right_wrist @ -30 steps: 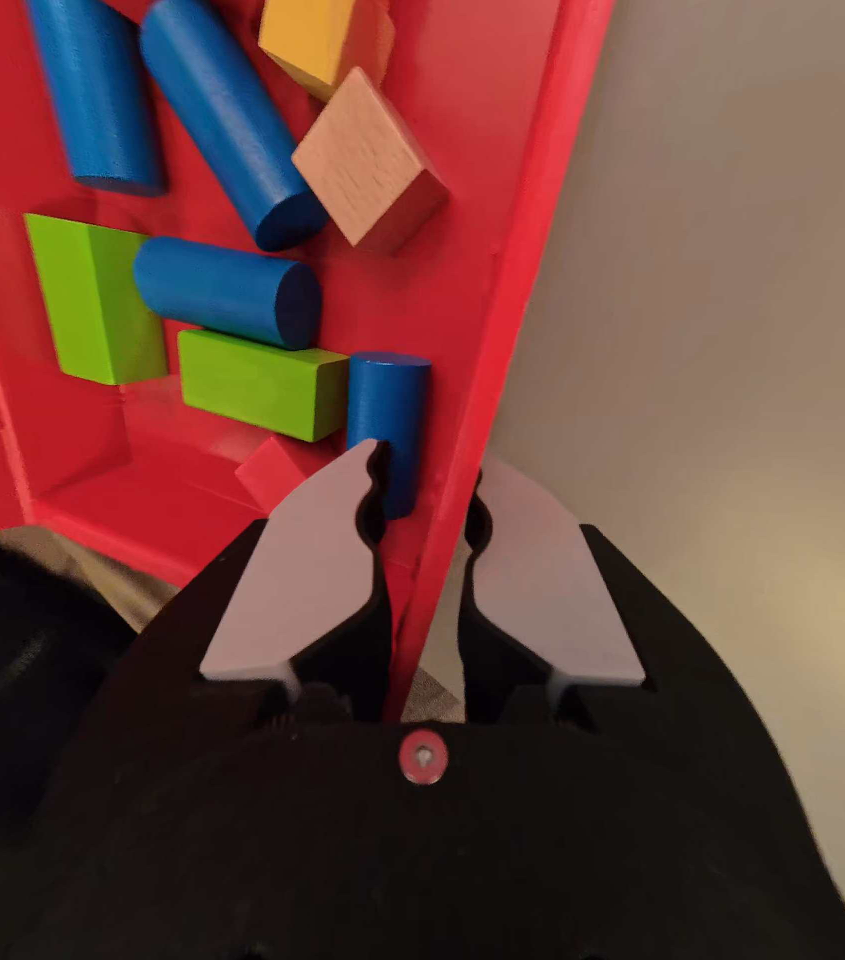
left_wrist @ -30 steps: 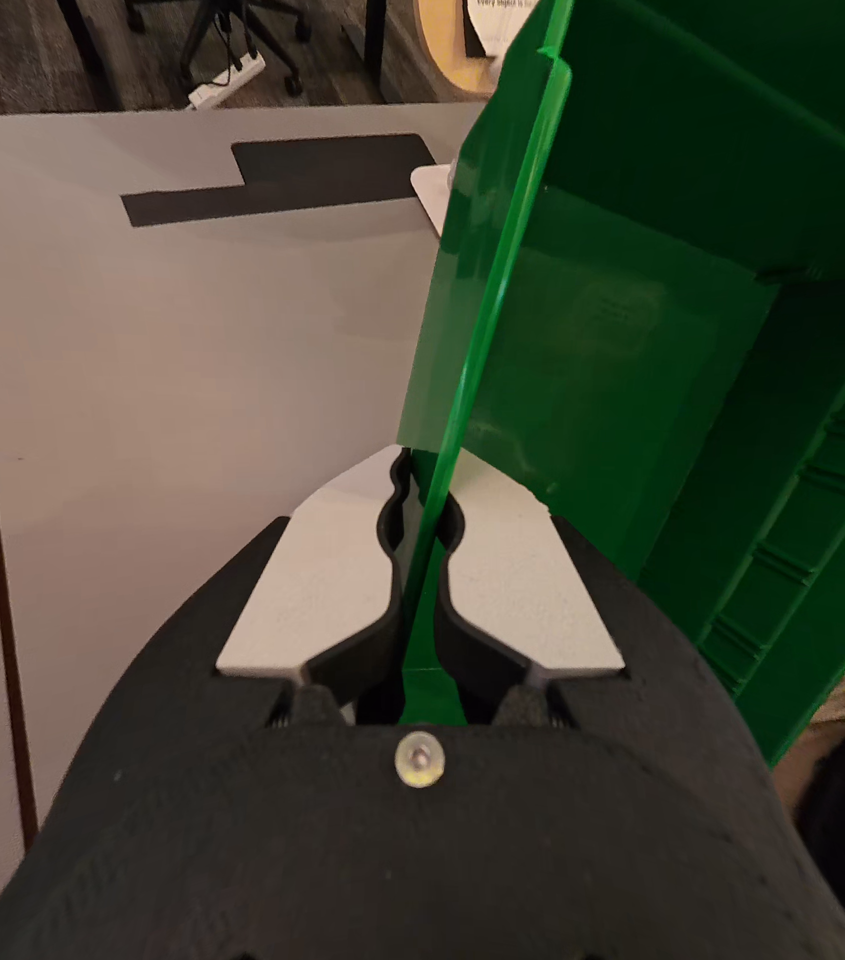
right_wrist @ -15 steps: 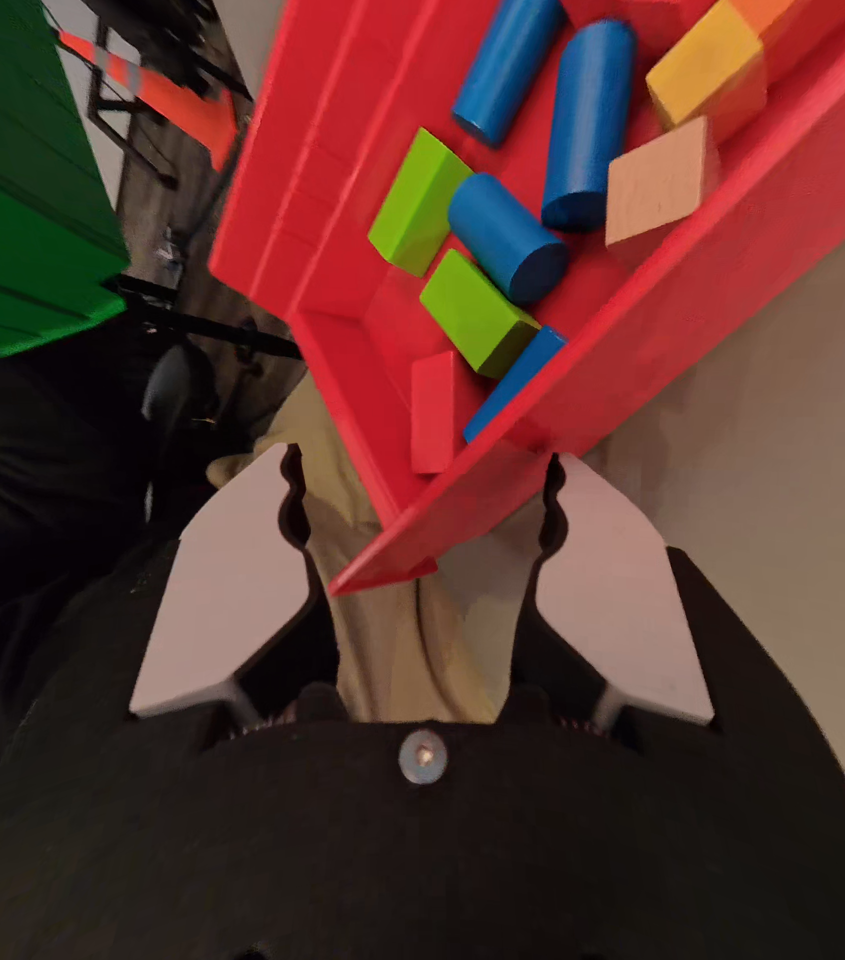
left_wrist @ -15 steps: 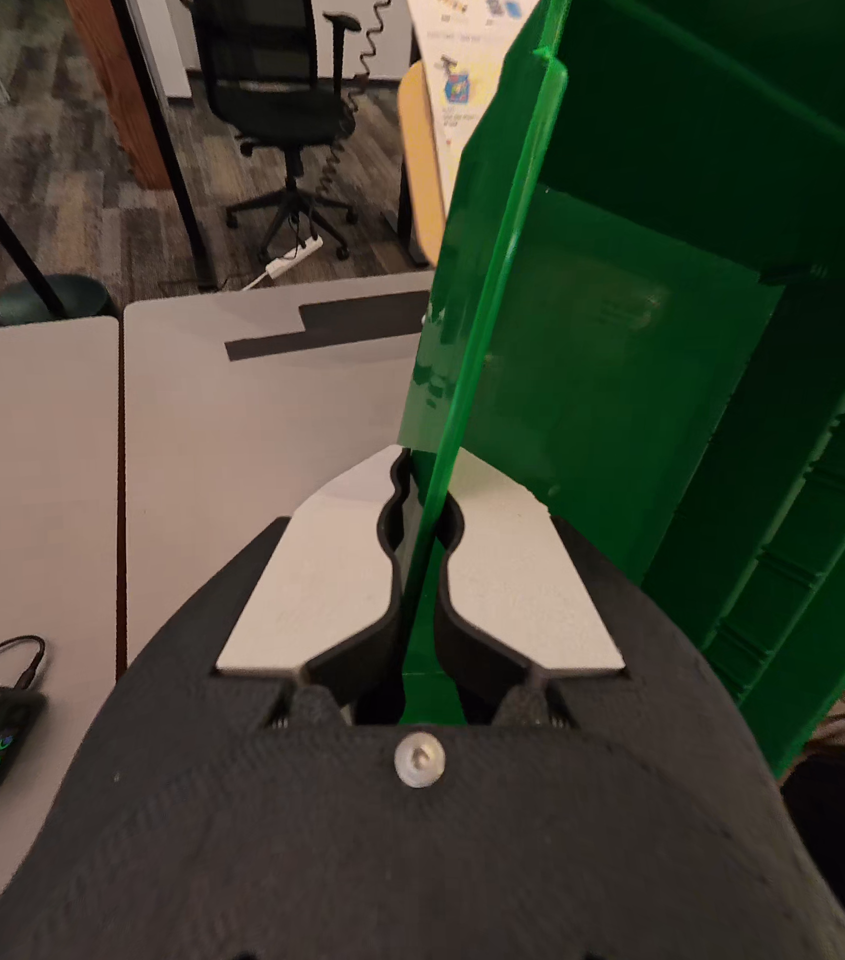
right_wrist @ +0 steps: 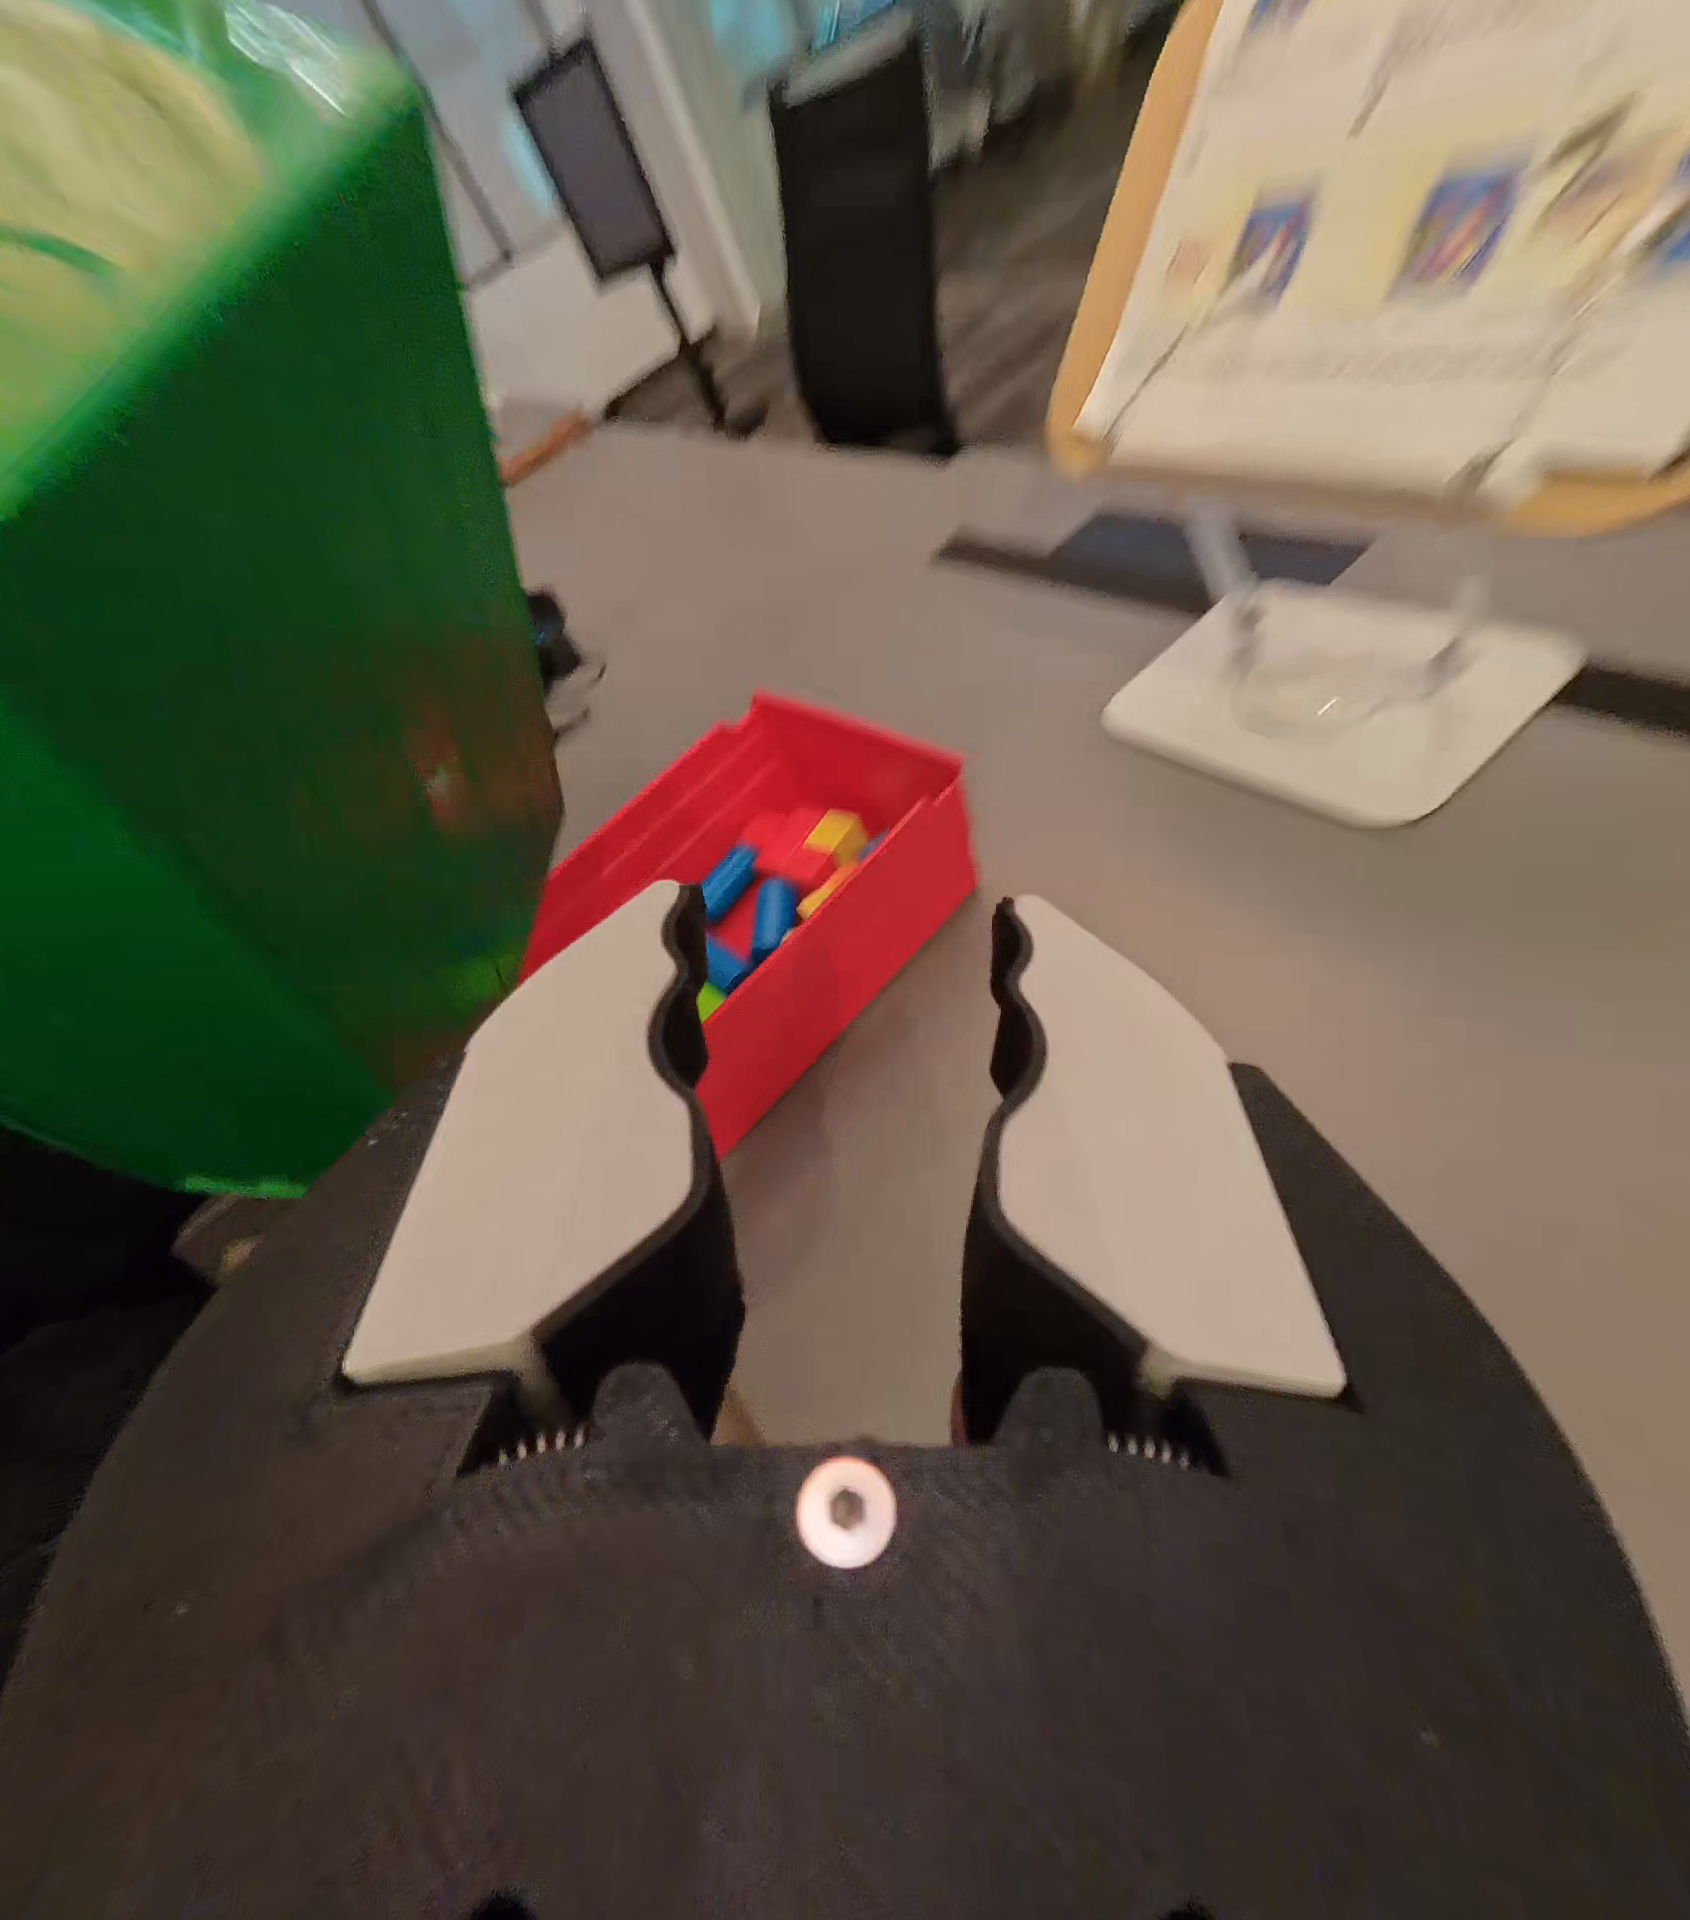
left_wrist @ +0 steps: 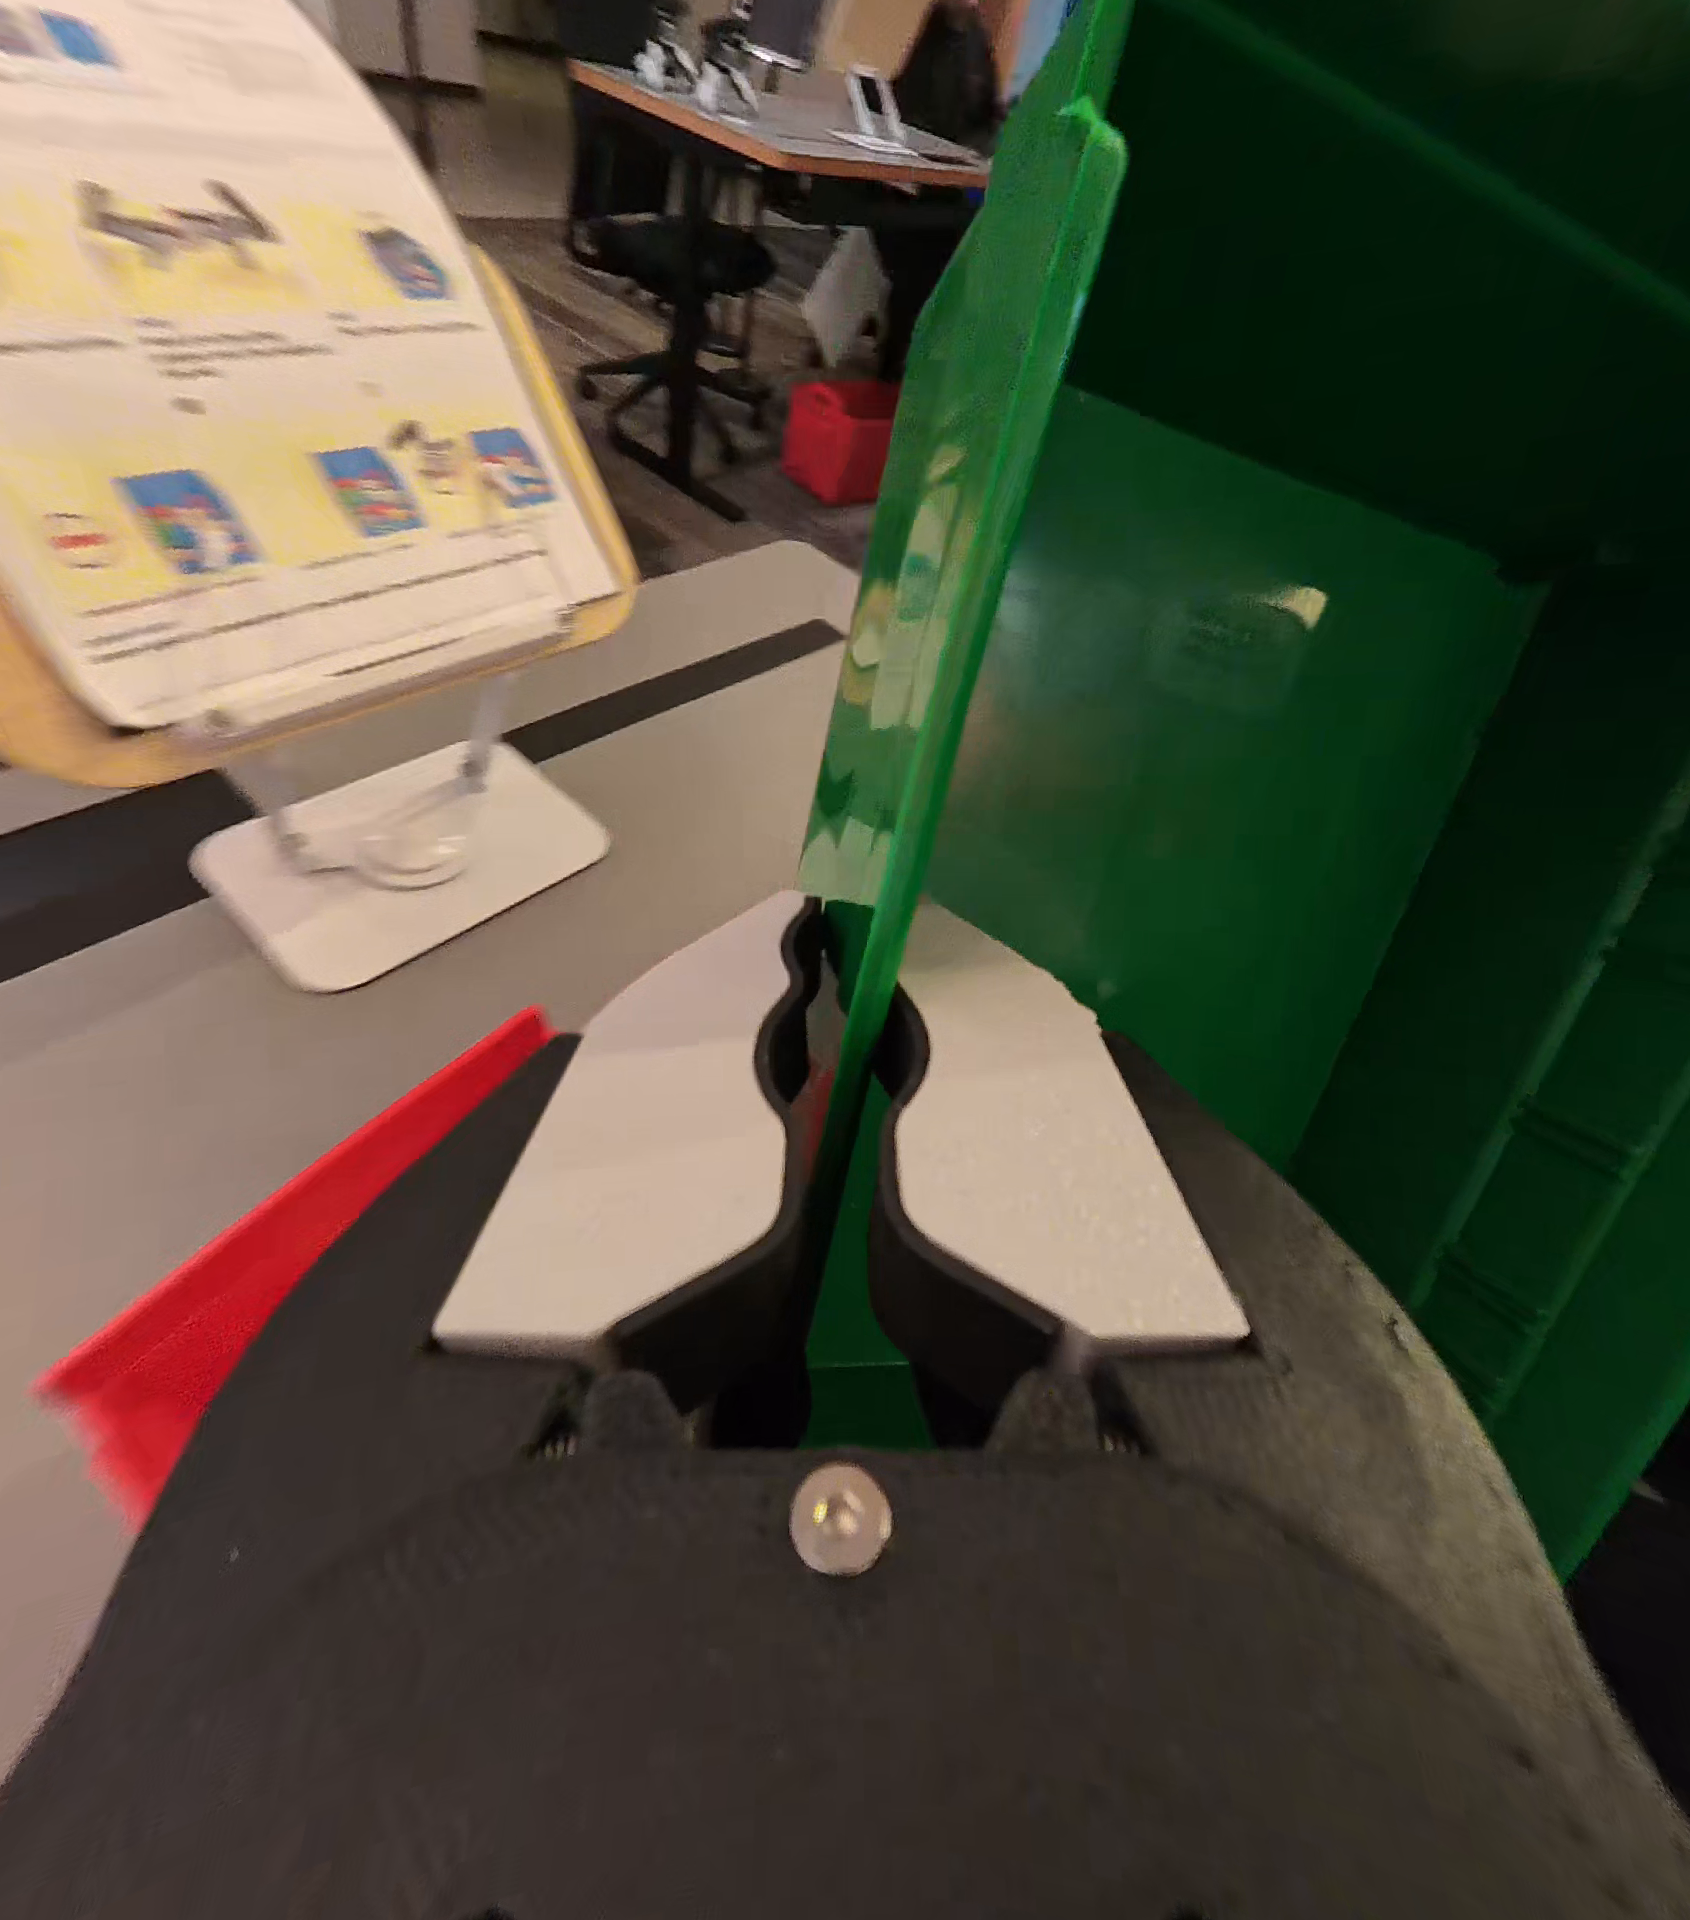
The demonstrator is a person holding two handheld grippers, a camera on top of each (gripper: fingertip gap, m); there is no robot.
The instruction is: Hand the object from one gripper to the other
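My left gripper [left_wrist: 846, 940] is shut on the thin side wall of a large green bin [left_wrist: 1340, 727] and holds it up off the table, tilted with its open inside toward the camera. The same green bin [right_wrist: 197, 675] fills the left of the right wrist view, lifted above the table edge. My right gripper [right_wrist: 841, 925] is open and empty, above the grey table. A red bin [right_wrist: 851, 966] with blue, green, yellow and red wooden blocks [right_wrist: 768, 894] stands on the table just beyond its fingertips. A red edge of it [left_wrist: 301, 1236] shows low left in the left wrist view.
A tilted board with printed sheets [left_wrist: 197, 364] on a white-based stand [right_wrist: 1340, 717] stands at the back of the grey table [right_wrist: 1340, 1039]. A black strip [left_wrist: 41, 894] crosses the tabletop. Office chairs and desks lie beyond. There is about 25 cm between the tips of the two grippers.
My right gripper let go of the red bin's wall, opened and drew back; the red bin now rests on the table. My left gripper lifted and tipped upward with the green bin.
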